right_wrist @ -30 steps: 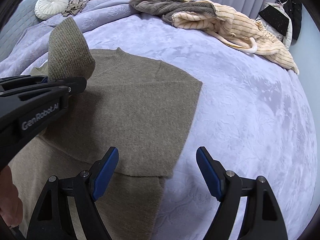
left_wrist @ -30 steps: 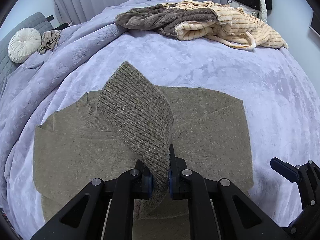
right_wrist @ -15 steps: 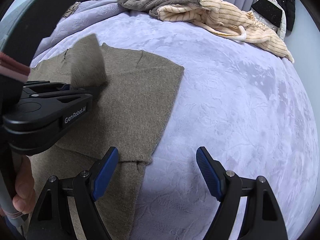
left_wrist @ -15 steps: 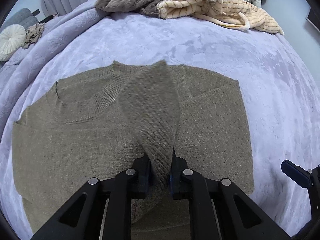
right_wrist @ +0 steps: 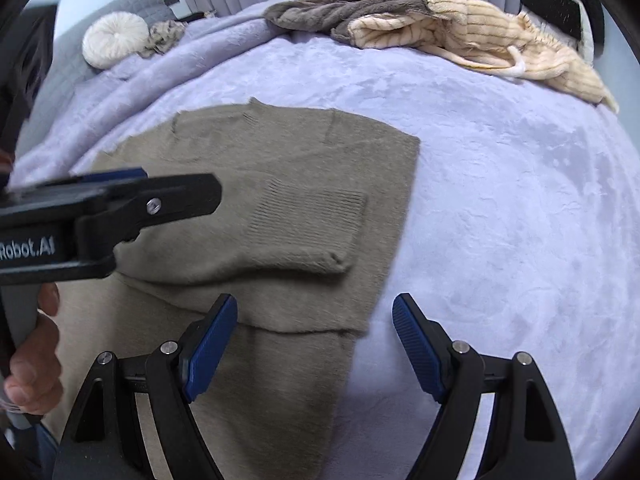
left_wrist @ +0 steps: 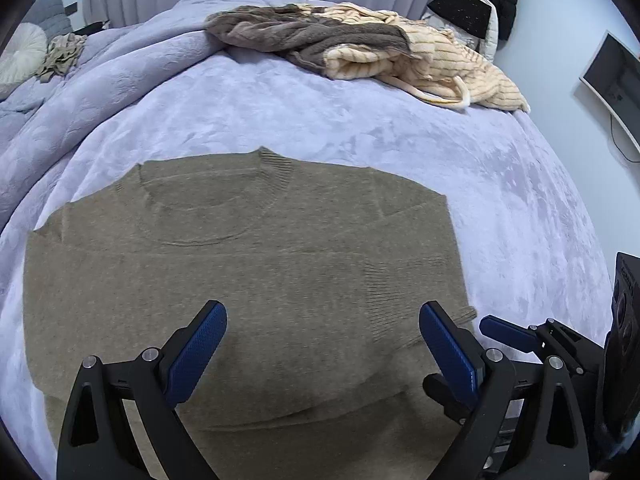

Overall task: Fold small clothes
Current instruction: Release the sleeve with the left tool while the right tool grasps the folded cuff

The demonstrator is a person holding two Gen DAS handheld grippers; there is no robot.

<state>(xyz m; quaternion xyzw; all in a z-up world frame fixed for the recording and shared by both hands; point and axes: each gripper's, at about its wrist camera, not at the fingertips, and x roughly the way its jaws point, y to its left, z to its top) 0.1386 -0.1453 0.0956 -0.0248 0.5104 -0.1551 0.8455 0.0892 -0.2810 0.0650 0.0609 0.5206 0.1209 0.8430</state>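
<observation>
Left wrist view: left gripper (left_wrist: pixel 322 344) jaws wide apart, just been opening, nothing between the blue pads (left_wrist: pixel 196 350). Below it, olive-brown sweater (left_wrist: pixel 240 280) lies flat on the bed (left_wrist: pixel 360 120), which has a lavender plush cover. Neckline at the far edge, both sleeves folded in across the body; ribbed cuff (left_wrist: pixel 404 280) lies flat near the right-hand edge of the sweater, free of the gripper. Right gripper (left_wrist: pixel 516 334) pokes in at lower right, only one blue pad and part of the frame visible there. Far side of the bed: pile of grey-brown and cream striped clothes (left_wrist: pixel 380 48). Round white cushion (left_wrist: pixel 22 54) at far left with a small crumpled beige garment (left_wrist: pixel 62 56) beside it. Monitor (left_wrist: pixel 612 80) on the wall at right.

Right wrist view: right gripper (right_wrist: pixel 314 340) jaws apart, nothing clamped. It hangs over the right-hand edge of the sweater (right_wrist: pixel 280 184): left pad above the fabric, right pad above bare bed cover (right_wrist: pixel 500 220). Contact with the fabric can't be judged. Folded sleeve with ribbed cuff (right_wrist: pixel 316 216) lies across the sweater's body, cuff end just short of the right edge. Left gripper (right_wrist: pixel 120 184) enters side-on from the left, above the sweater, jaw gap not readable from this angle. Person's hand (right_wrist: pixel 34 368) holds its handle at lower left. Clothes pile (right_wrist: pixel 440 28) at the far edge, cushion (right_wrist: pixel 116 38) upper left, beige garment (right_wrist: pixel 164 38) just beside it.
</observation>
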